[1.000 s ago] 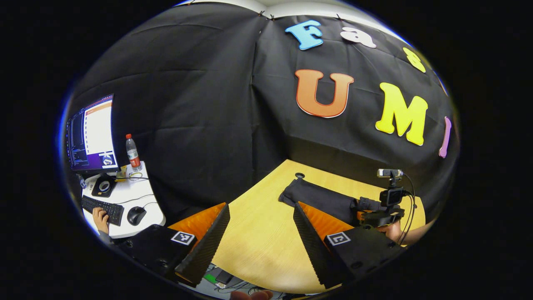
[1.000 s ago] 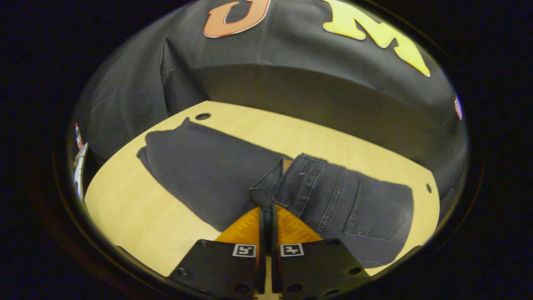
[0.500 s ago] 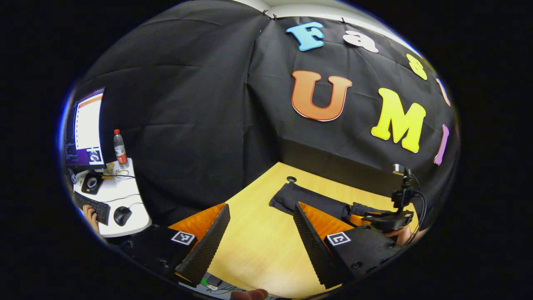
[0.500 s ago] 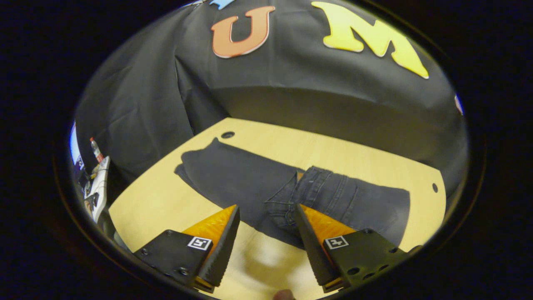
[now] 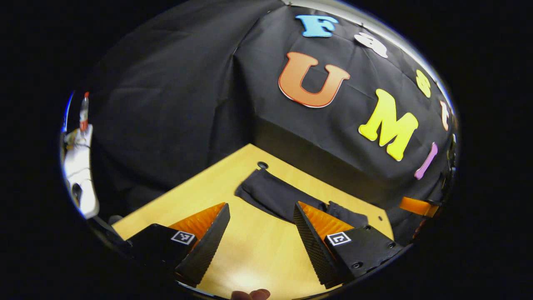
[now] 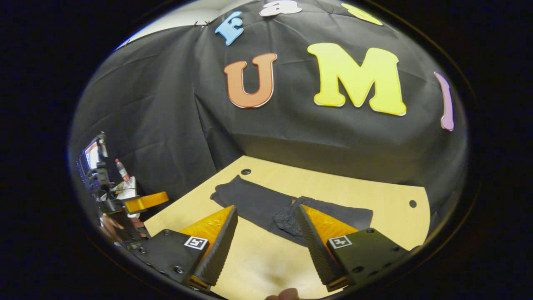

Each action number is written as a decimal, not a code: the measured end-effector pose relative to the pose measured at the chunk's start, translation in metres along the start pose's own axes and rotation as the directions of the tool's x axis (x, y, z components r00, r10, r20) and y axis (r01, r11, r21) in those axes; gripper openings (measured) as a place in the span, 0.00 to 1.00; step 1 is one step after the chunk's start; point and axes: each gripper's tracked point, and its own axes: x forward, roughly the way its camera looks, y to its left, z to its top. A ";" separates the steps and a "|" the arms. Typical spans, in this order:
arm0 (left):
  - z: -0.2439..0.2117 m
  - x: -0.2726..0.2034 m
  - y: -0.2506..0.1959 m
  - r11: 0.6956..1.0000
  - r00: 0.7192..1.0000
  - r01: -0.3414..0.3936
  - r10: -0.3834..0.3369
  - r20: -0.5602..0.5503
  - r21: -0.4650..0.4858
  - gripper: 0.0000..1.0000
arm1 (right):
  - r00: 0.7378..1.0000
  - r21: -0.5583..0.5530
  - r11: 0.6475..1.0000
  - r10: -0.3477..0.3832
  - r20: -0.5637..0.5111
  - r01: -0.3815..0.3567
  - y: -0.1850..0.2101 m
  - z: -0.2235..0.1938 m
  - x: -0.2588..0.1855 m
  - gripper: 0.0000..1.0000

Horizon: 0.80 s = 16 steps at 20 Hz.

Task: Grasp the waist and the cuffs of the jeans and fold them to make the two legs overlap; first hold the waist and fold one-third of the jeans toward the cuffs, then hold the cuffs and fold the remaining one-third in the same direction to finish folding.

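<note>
Dark jeans (image 6: 254, 200) lie flat on the wooden table (image 6: 366, 187), legs overlapped. The waist part (image 6: 354, 214) is folded over onto the legs, and the cuffs end near a hole in the table. My right gripper (image 6: 265, 207) hangs open above the near edge of the jeans, apart from the cloth. My left gripper (image 5: 261, 205) is open too, over bare wood in front of the jeans (image 5: 270, 193). The right gripper view has the left gripper (image 6: 143, 201) at the far left with a hand (image 6: 110, 227) behind it. The right gripper (image 5: 416, 206) sits at the far right edge of the left gripper view.
The booth's black cloth wall rises right behind the table. The tabletop has a cable hole at each far corner (image 6: 245, 171) (image 6: 412, 203). A white side desk (image 5: 79, 166) with a bottle (image 5: 84, 108) stands off to the left, beyond the table's left edge.
My right gripper opened, let go of the folded waist and drew back and up. My left gripper swung to the right, so the side desk slid to the view's edge.
</note>
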 end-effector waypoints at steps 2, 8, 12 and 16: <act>-0.008 0.035 -0.001 0.992 0.998 0.044 -0.048 -0.031 -0.115 0.99 | 0.999 0.019 0.999 -0.040 -0.012 0.041 -0.018 0.002 -0.023 0.89; -0.037 0.142 0.018 0.846 0.991 0.033 -0.098 -0.094 -0.532 0.99 | 0.983 0.017 0.985 -0.171 -0.066 0.173 -0.077 -0.006 -0.071 0.87; -0.048 0.186 0.031 0.759 0.990 -0.023 -0.072 -0.119 -0.651 0.99 | 0.962 0.061 0.966 -0.244 -0.123 0.253 -0.108 -0.021 -0.073 0.89; -0.056 0.218 0.044 0.689 0.987 -0.066 -0.062 -0.149 -0.722 0.99 | 0.955 0.169 0.945 -0.258 -0.146 0.281 -0.130 -0.029 -0.069 0.89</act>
